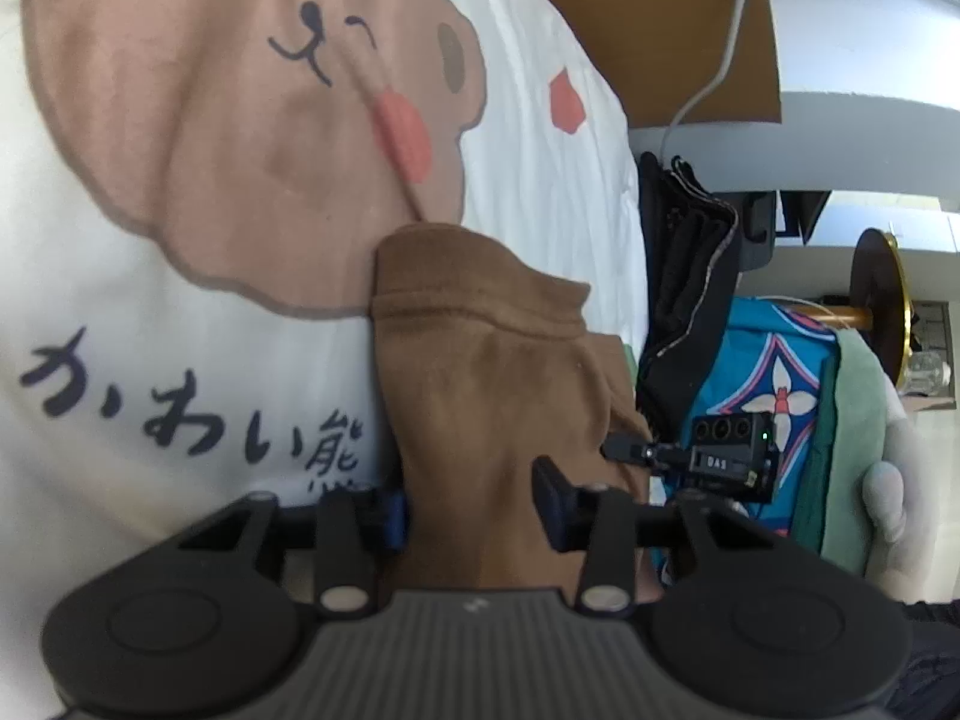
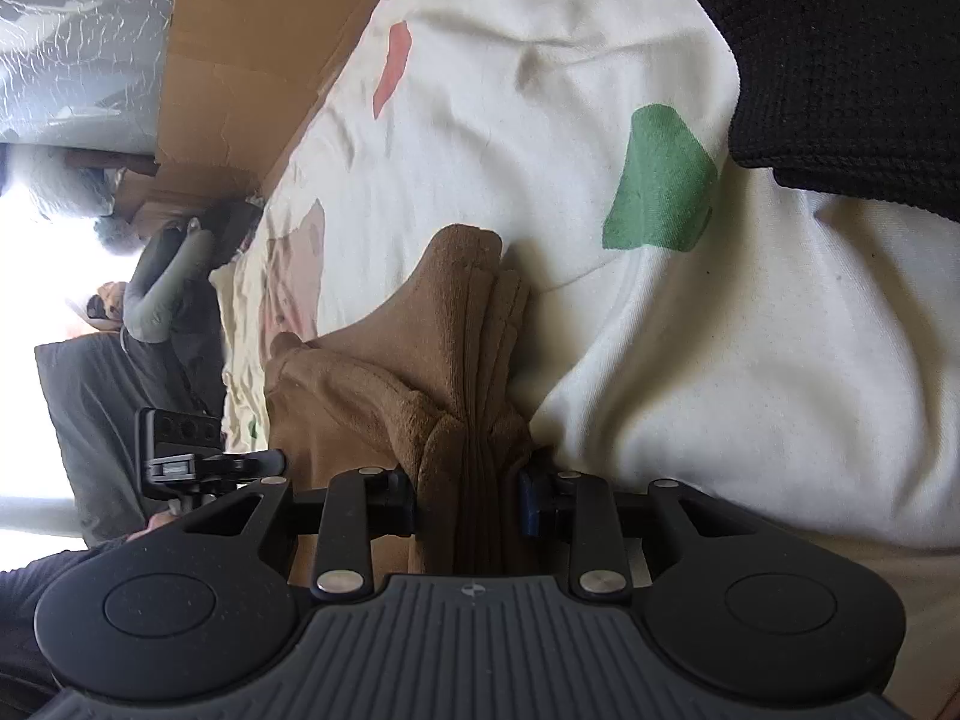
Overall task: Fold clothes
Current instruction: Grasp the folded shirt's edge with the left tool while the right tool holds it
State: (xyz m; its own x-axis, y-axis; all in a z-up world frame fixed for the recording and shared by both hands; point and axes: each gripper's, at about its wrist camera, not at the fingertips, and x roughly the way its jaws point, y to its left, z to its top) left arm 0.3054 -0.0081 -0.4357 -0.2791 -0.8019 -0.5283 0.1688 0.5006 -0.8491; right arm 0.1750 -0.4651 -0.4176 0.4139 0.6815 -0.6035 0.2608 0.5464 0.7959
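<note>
A brown garment [image 1: 480, 372] lies bunched on a white bear-print sheet [image 1: 180, 360]. In the left wrist view it fills the gap between the two fingers of my left gripper [image 1: 471, 510], which is shut on it. A folded edge of the garment sticks up ahead of the fingers. In the right wrist view the same brown garment [image 2: 456, 330] is gathered into thick pleats, and my right gripper [image 2: 468, 504] is shut on that bundle. Each gripper appears in the other's view: the right gripper [image 1: 720, 456] to the right, the left gripper [image 2: 186, 450] to the left.
A cardboard box [image 1: 660, 30] stands beyond the sheet, with a white cable [image 1: 726, 54] across it. Black clothing [image 1: 684, 276], a blue patterned cloth [image 1: 768, 384] and a green cloth [image 1: 852, 420] sit at the right, beside a gloved hand [image 1: 888, 498]. A black knit item [image 2: 840, 60] lies at the top right.
</note>
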